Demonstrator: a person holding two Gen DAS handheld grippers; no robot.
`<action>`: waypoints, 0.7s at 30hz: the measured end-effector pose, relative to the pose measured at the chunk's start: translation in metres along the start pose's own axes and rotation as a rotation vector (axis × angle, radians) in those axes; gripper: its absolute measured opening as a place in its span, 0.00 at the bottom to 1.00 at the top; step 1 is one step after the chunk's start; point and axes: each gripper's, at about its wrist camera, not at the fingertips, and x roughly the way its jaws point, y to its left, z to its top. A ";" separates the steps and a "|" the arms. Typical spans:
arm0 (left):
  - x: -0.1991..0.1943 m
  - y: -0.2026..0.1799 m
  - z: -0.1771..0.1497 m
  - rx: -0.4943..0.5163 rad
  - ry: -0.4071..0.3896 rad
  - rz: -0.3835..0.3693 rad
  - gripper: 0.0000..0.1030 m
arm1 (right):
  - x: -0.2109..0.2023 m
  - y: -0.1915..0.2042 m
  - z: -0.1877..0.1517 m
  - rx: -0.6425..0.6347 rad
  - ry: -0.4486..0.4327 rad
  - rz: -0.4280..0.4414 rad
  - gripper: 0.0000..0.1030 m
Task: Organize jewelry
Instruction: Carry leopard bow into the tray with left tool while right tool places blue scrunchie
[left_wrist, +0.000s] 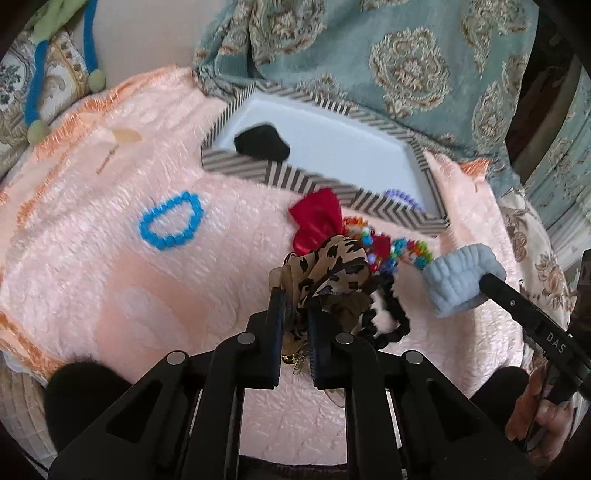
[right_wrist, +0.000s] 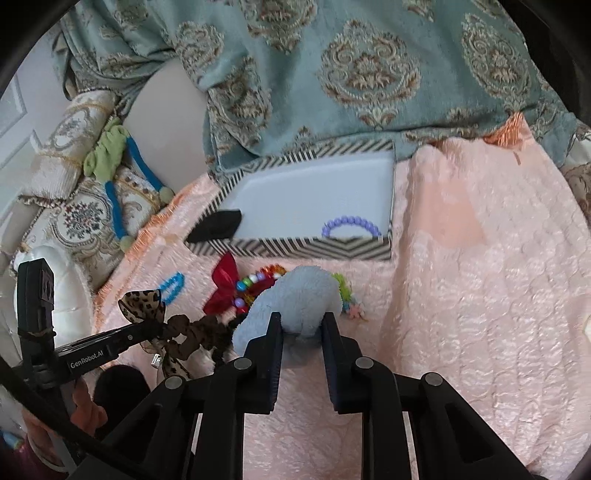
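Just before the striped box (right_wrist: 295, 249), both grippers pinch pieces for sorting into it: left gripper (left_wrist: 297, 314) clamps the leopard bow (left_wrist: 332, 269), right gripper (right_wrist: 302, 326) the blue scrunchie (right_wrist: 295, 299).

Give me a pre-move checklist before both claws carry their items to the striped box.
1. Left claw shut on the leopard-print bow: ok.
2. Right claw shut on the fluffy blue band: ok.
3. Bow free of the black scrunchie beside it: cannot tell.
4. Striped box open: ok.
5. Free floor in the box besides the purple bracelet and black item: ok.
6. Blue bead bracelet clear of both claws: ok.
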 end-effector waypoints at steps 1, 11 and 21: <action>-0.004 0.000 0.003 0.001 -0.011 -0.001 0.10 | -0.003 0.001 0.002 0.001 -0.009 0.003 0.19; -0.035 -0.009 0.051 0.039 -0.119 -0.001 0.10 | -0.012 -0.001 0.035 0.000 -0.057 -0.009 0.19; -0.001 -0.036 0.117 0.113 -0.157 0.082 0.10 | 0.015 -0.005 0.080 -0.035 -0.062 -0.050 0.19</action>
